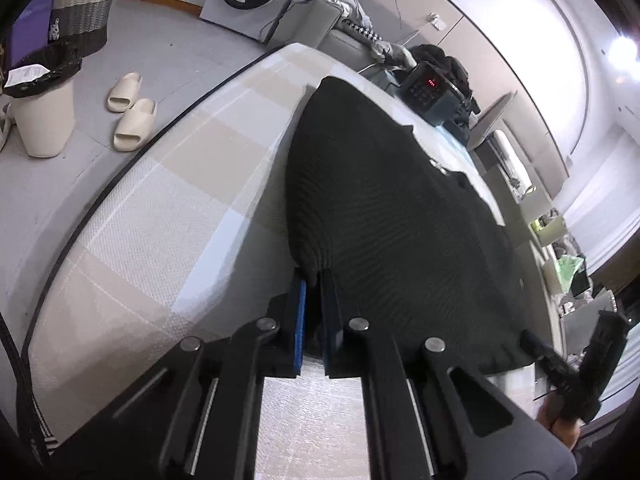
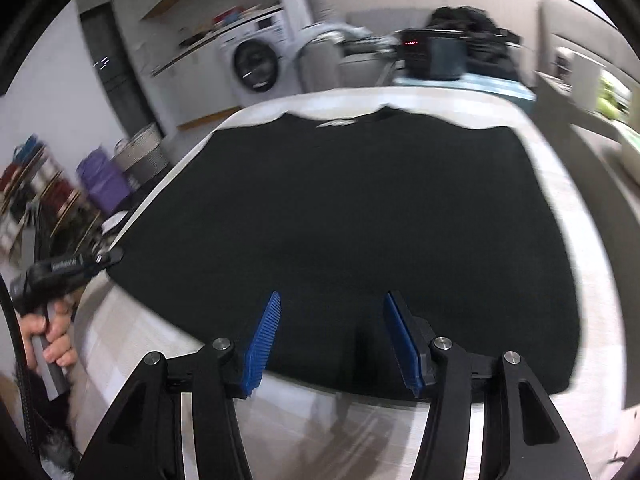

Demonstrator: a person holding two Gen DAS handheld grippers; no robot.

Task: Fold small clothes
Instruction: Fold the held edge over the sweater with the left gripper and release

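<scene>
A black knit garment (image 2: 344,220) lies spread flat on the table covered with a beige checked cloth (image 2: 132,344). In the left wrist view the garment (image 1: 400,216) stretches away from my left gripper (image 1: 316,276), which is shut on its near corner with the blue pads pinching the fabric. My right gripper (image 2: 332,300) is open, its blue pads (image 2: 264,340) apart just above the garment's near hem. The left gripper shows at the left of the right wrist view (image 2: 68,268), at the garment's left corner. The right gripper shows at the right edge of the left wrist view (image 1: 576,364).
A dark appliance with a red display (image 1: 432,88) and a pile of dark clothes (image 2: 468,24) sit at the table's far end. On the floor to the left are slippers (image 1: 132,116), a white bin (image 1: 40,108) and a woven basket (image 1: 84,4). A washing machine (image 2: 256,64) stands behind.
</scene>
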